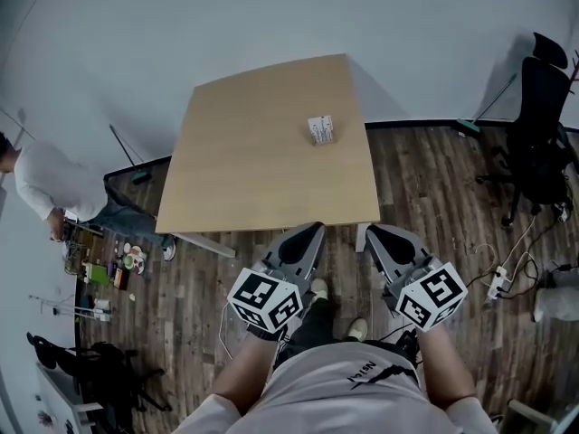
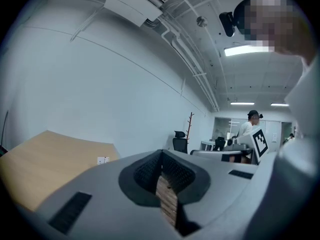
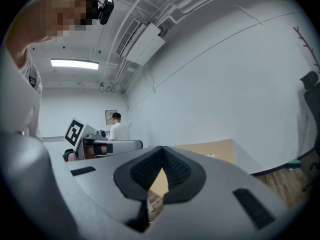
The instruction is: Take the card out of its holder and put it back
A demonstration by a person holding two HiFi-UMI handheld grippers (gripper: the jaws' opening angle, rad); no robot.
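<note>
L claw (image 1: 315, 229) & R claw (image 1: 371, 231), both clenched on nothing, sit at the counter's (image 1: 244, 188) near edge w/ the card holder (image 1: 320, 129) well ahead, approx straight beyond L claw, so L looks nearer.

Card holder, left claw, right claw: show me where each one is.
card holder (image 1: 320, 130), head view, middle of its visible side
left claw (image 1: 317, 229), head view, at its closed tips
right claw (image 1: 370, 231), head view, at its closed tips

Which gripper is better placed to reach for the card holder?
Left, marginally: the left gripper lines up almost straight with the card holder; the right gripper sits further aside. Both are shut, empty.
</note>
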